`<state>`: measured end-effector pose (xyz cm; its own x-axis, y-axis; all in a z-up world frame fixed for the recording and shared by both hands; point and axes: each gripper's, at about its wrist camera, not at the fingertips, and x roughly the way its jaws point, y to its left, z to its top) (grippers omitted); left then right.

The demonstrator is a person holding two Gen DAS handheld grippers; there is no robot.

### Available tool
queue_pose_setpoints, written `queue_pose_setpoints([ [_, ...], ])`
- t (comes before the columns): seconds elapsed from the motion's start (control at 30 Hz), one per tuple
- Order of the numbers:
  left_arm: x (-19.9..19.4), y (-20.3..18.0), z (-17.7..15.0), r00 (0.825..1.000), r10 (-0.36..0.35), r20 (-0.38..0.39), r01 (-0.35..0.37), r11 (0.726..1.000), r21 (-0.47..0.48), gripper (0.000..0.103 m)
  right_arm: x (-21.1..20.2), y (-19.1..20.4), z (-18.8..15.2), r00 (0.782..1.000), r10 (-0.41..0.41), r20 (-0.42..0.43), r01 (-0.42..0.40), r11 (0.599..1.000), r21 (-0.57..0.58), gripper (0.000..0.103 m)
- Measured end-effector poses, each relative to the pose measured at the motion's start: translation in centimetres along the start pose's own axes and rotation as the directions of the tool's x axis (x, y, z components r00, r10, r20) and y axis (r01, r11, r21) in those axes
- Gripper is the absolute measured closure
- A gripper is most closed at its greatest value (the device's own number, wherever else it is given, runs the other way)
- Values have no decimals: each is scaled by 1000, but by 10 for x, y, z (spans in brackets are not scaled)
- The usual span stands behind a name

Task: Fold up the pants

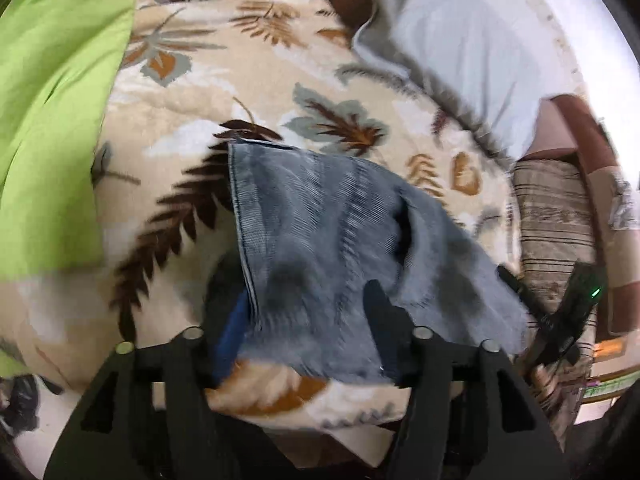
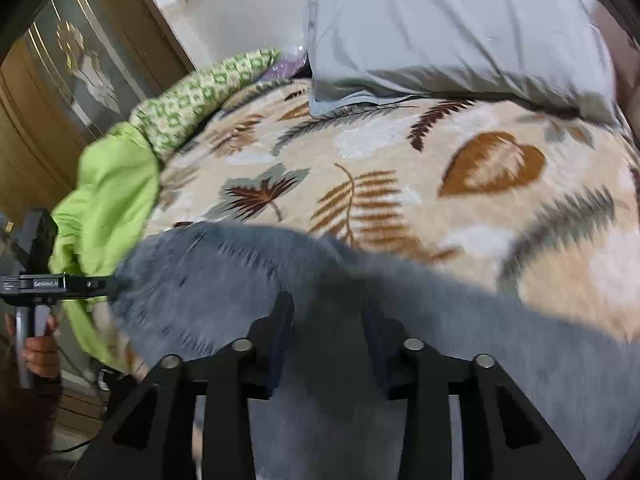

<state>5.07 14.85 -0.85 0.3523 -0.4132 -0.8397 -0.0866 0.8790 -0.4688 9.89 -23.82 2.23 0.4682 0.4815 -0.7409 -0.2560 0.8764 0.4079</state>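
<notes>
Grey-blue jeans [image 1: 320,220] lie in a folded heap on a leaf-patterned blanket [image 1: 180,80], with a stitched edge along their left side. My left gripper [image 1: 304,296] hangs over their near part with its jaws apart. Its blue-padded left finger stands just outside the stitched edge and its right finger is above the denim, neither pressing on it. In the right wrist view the jeans [image 2: 224,272] fill the lower half, blurred. My right gripper [image 2: 327,300] is above them with a gap between its fingers and nothing pinched. Each view shows the other gripper at its side edge.
A pale grey pillow [image 2: 460,28] lies at the head of the bed. A bright green cover [image 1: 52,100] is bunched along the left side, beside a green-and-white patterned cushion [image 2: 200,92]. A wooden cabinet [image 2: 60,80] stands beyond. A person's hand [image 2: 36,352] holds the left gripper's handle.
</notes>
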Motion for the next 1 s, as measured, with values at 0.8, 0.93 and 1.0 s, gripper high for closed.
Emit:
queue_pose_setpoints([
  [0.8,58,-45,-64,980,-115,-163,106,993,-58,40,-185,-219,-197,926,-302,228,42,681,731,51],
  [0.93,73,-45,-56,981,-97,-165,81,991,-103,40,-158,-225,-194,949,-267,168,51,656,753,57],
  [1.0,82,-45,-52,981,-67,-182,43,990,-132,40,-147,-225,-190,954,-274,122,96,664,742,83],
])
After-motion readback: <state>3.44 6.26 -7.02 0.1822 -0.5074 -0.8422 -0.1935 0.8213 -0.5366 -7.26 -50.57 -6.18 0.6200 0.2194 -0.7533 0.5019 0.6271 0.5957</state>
